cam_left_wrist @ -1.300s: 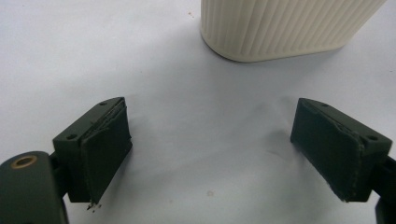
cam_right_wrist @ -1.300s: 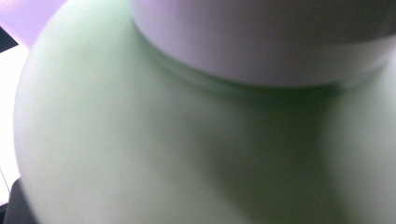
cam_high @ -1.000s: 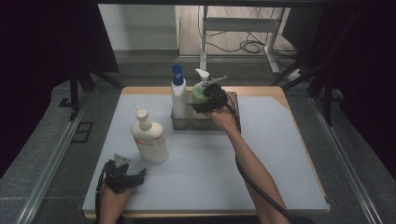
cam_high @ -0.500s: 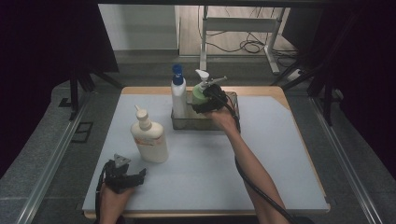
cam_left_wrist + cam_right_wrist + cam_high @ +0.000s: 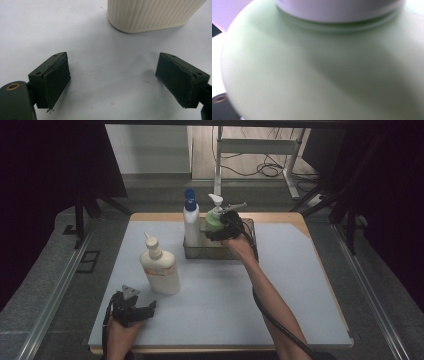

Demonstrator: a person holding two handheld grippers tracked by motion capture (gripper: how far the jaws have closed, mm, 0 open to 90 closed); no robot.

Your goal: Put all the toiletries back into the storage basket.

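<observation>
A pale green pump bottle (image 5: 214, 221) stands in a clear tray (image 5: 220, 253) at the back of the table, next to a white bottle with a blue cap (image 5: 190, 222). My right gripper (image 5: 223, 227) is up against the green bottle (image 5: 312, 75), whose shoulder covers the jaws in the right gripper view. Those jaws have just been opening with the bottle between them; I cannot see whether the pads still press on it. My left gripper (image 5: 144, 309) rests at the front left, open and holding nothing (image 5: 113, 75). A cream ribbed bottle (image 5: 160, 270) (image 5: 150, 15) stands just beyond it.
A pale blue mat (image 5: 225, 310) covers the wooden table. A cable trails from the right gripper along the forearm to the front edge. Dark curtains hang left and right, and a desk frame with cables stands on the floor behind.
</observation>
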